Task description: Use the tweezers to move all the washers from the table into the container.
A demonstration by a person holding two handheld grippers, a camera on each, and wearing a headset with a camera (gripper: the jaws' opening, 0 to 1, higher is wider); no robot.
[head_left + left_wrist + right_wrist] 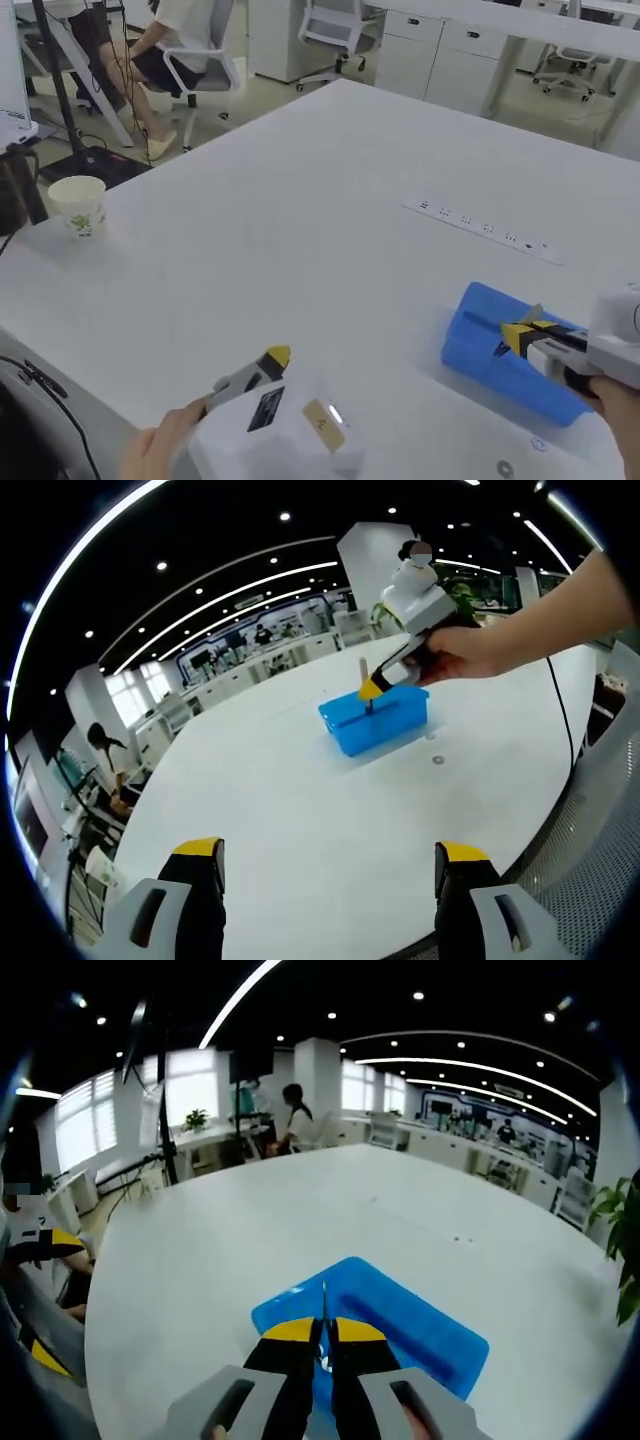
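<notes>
Right gripper [322,1330] had its jaws pinched tight on the tweezers [324,1305], tips pointing down over the blue container [420,1332]. Container sat near the table's [300,230] near-right corner. Left gripper [330,855] was at the near edge, jaws spread wide with nothing in them. Washers [505,468] lay on the table just beside the container, toward the near edge. Paper cup [78,204] stood at the left edge.
</notes>
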